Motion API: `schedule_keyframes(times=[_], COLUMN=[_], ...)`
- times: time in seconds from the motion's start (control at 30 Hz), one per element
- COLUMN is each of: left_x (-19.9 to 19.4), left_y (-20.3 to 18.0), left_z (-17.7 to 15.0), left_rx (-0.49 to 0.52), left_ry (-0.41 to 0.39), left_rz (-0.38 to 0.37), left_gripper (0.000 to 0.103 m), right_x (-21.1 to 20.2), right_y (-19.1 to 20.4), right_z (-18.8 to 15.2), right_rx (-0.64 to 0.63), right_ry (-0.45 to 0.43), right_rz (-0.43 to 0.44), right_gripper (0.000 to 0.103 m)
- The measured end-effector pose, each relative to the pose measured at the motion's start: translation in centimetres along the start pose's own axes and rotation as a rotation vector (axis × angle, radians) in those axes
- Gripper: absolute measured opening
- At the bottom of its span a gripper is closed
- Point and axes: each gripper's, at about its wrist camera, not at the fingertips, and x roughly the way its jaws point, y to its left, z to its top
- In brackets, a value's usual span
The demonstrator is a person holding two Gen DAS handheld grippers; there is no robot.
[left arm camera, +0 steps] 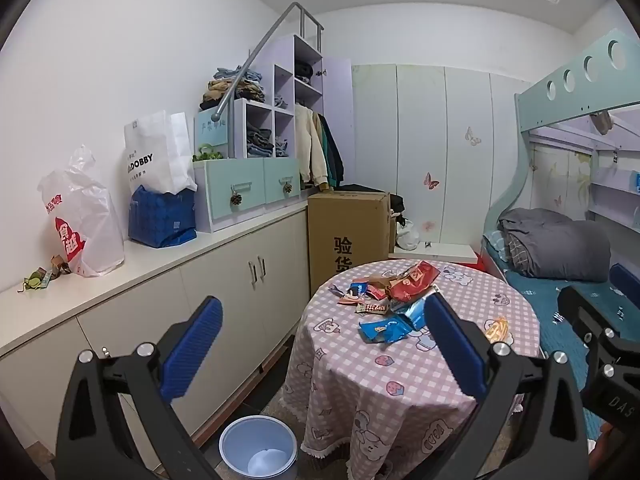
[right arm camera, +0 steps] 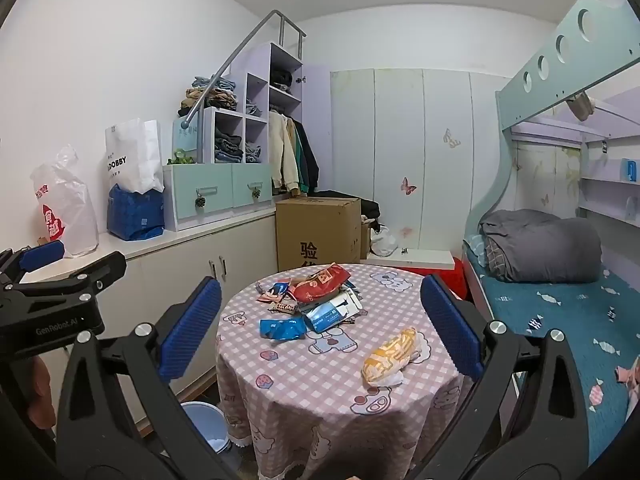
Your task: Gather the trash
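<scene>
Right wrist view puts the yellow wrapper (right arm camera: 390, 356) just ahead between the wide-apart right gripper (right arm camera: 320, 324), nearer than the likewise spread left gripper (left arm camera: 320, 328).

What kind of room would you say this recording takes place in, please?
Most likely a child's bedroom: a pale blue bunk bed with a folded grey duvet, hanging jackets in an open wardrobe, and butterfly stickers on the white cupboard doors.

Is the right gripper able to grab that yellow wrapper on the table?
Probably yes. The right gripper is open, and the yellow wrapper lies alone on the table, apart from the wrapper pile, with nothing in the way.
</scene>
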Motion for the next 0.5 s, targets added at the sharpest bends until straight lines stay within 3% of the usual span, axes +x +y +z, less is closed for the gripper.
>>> schedule_keyframes(times=[0.5], left_x=[0.03], left_y=[-0.13], left_z=[-0.73], left_rx=[0.0], left_ry=[0.004], left_rz=[0.01], left_gripper=[0.099], right_x=[-0.1], right_y=[-0.37], right_z=[0.05], right_rx=[-0.002], right_ry=[0.005], right_rz=[0.002], right_gripper=[0.097])
